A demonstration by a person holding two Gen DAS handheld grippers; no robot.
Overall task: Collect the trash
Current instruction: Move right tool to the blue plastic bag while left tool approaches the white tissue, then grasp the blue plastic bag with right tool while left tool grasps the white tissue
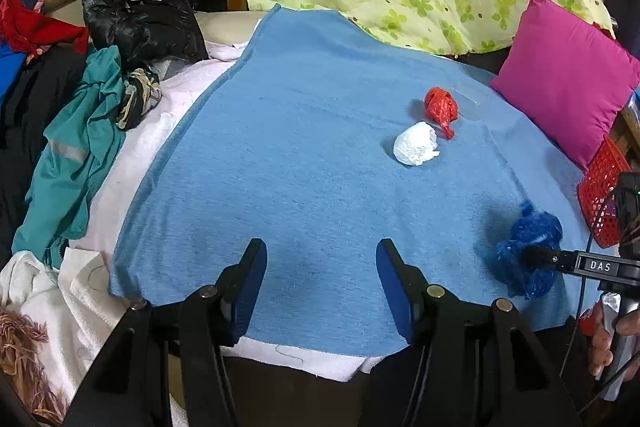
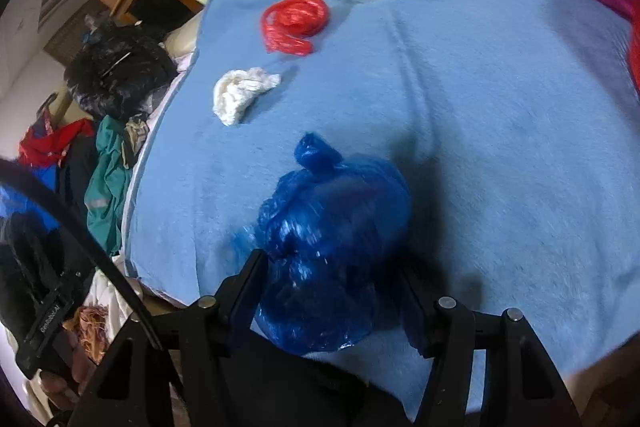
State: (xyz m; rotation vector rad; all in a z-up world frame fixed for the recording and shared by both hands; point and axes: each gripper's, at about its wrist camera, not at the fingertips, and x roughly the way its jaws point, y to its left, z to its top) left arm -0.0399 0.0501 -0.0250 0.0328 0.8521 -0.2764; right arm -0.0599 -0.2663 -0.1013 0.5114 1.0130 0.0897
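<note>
The right gripper (image 2: 328, 287) has its fingers clamped on the blue bag (image 2: 332, 251) at the blue towel's (image 2: 500, 147) near edge, while the left gripper (image 1: 320, 283), open and empty, hovers left of it, the white wad (image 1: 416, 143) and red bag (image 1: 440, 107) lying farther back.

"DAS" stands on the right gripper (image 1: 532, 259) label.

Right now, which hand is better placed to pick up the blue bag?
Right. The right gripper already has its fingers on either side of the blue bag. The left gripper hangs over bare blue towel, away from it.
</note>
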